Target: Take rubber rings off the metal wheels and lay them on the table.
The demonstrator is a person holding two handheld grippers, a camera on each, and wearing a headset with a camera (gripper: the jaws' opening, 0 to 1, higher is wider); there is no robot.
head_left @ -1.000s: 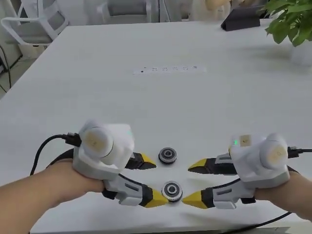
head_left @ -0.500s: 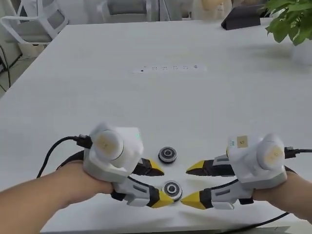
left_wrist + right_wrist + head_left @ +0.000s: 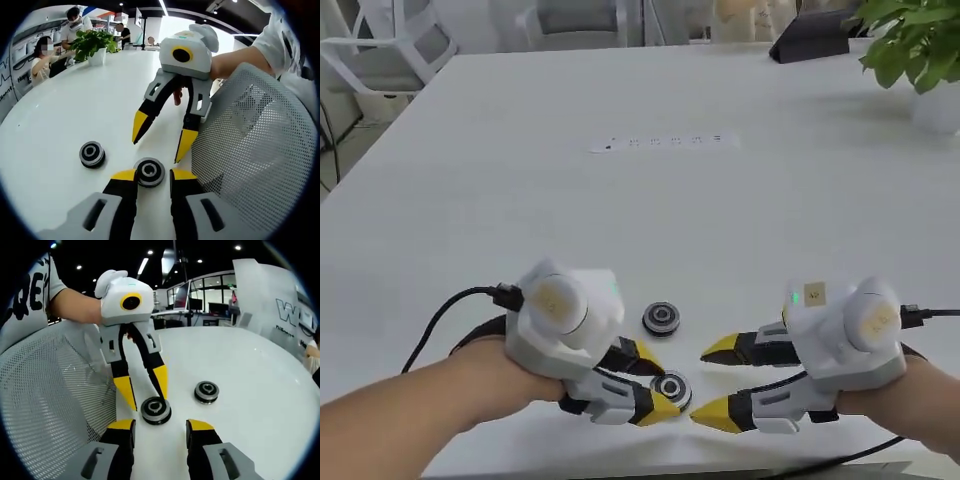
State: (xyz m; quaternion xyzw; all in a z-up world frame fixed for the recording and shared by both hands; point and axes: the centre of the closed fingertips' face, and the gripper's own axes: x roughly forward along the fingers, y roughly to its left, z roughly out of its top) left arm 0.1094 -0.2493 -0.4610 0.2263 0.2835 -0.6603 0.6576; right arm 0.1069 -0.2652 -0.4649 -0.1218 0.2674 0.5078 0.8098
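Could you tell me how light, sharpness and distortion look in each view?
Head view: soft even light, pale table, nearer wheel sharp, little shadow. Left gripper view: fisheye curves the table edge and bulges the mesh chair back. Right gripper view: same bending, ceiling lamps as bright spots against dark.

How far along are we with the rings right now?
Done: nothing yet. No loose ring lies on the table; the near wheel and far wheel both wear their black rings. In hand: the left gripper has its jaws straddling the near wheel, with the open right gripper facing it. Left: strip that ring, then the far wheel's.
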